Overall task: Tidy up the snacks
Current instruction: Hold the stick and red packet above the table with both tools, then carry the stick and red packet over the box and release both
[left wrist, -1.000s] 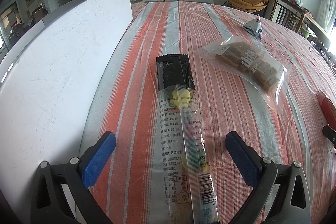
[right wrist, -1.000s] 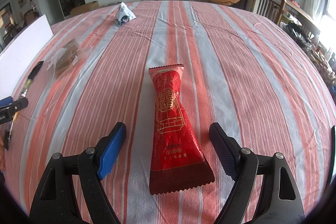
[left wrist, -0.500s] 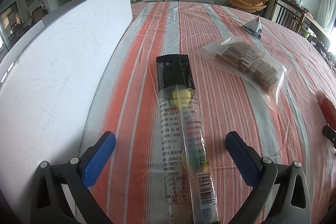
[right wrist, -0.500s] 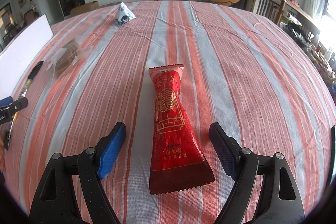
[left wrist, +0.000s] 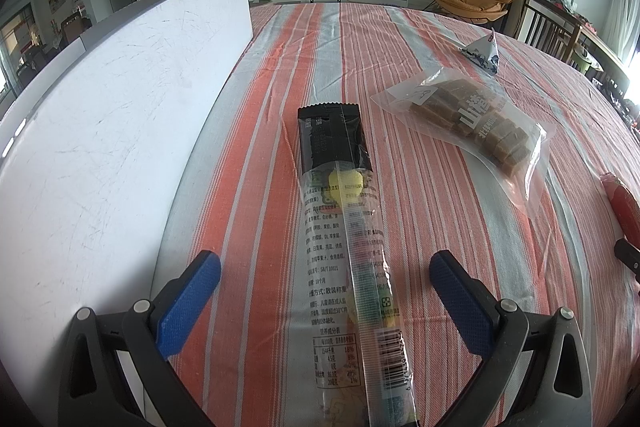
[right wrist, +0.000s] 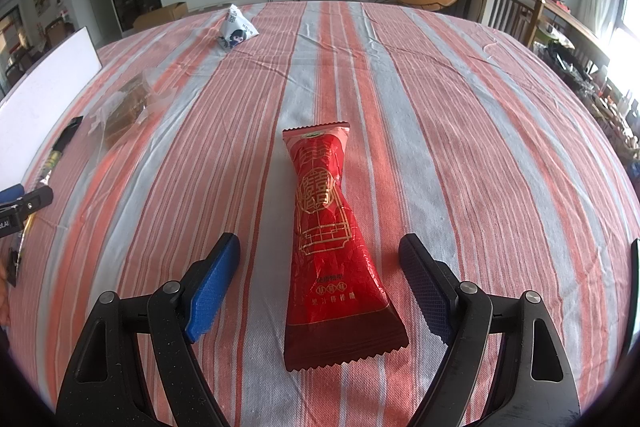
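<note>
Both fingers wide apart, empty | clear stick pack (left wrist: pixel 352 267) near end cropped

The tablecloth (right wrist: pixel 460 115) is striped orange-red, grey and white. The packet (right wrist: pixel 330 223) lying on it is bright red with gold line patterns and a dark red band at its near end. The long wrapper (left wrist: pixel 344 243) is clear with black print, black at its far end, yellow inside. The bag (left wrist: pixel 472 125) is clear, holding brown pieces. The board (left wrist: pixel 112 115) at the left edge is white. The fingertips (right wrist: pixel 212 279) are blue on black frames.
</note>
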`<state>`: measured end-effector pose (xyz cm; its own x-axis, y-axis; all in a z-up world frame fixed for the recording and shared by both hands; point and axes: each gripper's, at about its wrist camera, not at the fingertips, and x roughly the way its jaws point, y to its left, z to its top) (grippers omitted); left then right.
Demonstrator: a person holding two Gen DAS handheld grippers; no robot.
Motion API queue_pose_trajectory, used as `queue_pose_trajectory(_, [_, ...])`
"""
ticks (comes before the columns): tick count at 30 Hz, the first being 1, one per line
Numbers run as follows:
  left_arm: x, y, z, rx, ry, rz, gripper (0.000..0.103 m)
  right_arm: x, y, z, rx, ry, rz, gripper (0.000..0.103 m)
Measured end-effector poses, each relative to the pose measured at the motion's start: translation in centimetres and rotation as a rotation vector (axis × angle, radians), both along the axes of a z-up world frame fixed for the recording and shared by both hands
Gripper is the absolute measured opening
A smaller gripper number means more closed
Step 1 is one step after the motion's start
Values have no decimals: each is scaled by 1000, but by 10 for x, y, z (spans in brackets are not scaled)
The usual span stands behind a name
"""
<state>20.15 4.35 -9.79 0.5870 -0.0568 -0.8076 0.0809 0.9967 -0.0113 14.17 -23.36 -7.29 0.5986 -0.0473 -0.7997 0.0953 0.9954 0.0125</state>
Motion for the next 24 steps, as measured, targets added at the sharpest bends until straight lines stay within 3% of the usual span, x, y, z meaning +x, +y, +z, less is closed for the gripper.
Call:
queue_pose_trajectory(6, [0,0,0,-2,3,-7,103,-4,-3,1,21,-6,3,84])
queue_pose_trajectory(11, [1,0,1,4,70,-132,103,-18,-35,7,228,-35,20,85])
queue_pose_trajectory(16, [3,3,6,-36,162,-153,103,12,-35,15,244,134,46,84])
queue_pose_trajectory(19, [8,1,7,-28,223,-111,99,37,-23,15,179,260,67,83])
queue_pose_trajectory(20, [8,-1,8,1,225,-99,94,40,-20,15,164,273,73,83])
queue_pose_trajectory(21, [8,-4,9,34,214,-98,76,42,-18,15,151,283,82,80])
queue_pose_trajectory(22, [4,-7,14,30,176,-130,39,43,-15,16,135,292,88,66])
queue_pose_trajectory(23, [2,-9,17,37,163,-148,23,42,-14,15,119,311,85,43])
queue_pose_trajectory(24, [0,-10,18,59,155,-150,20,40,-16,14,120,320,73,16])
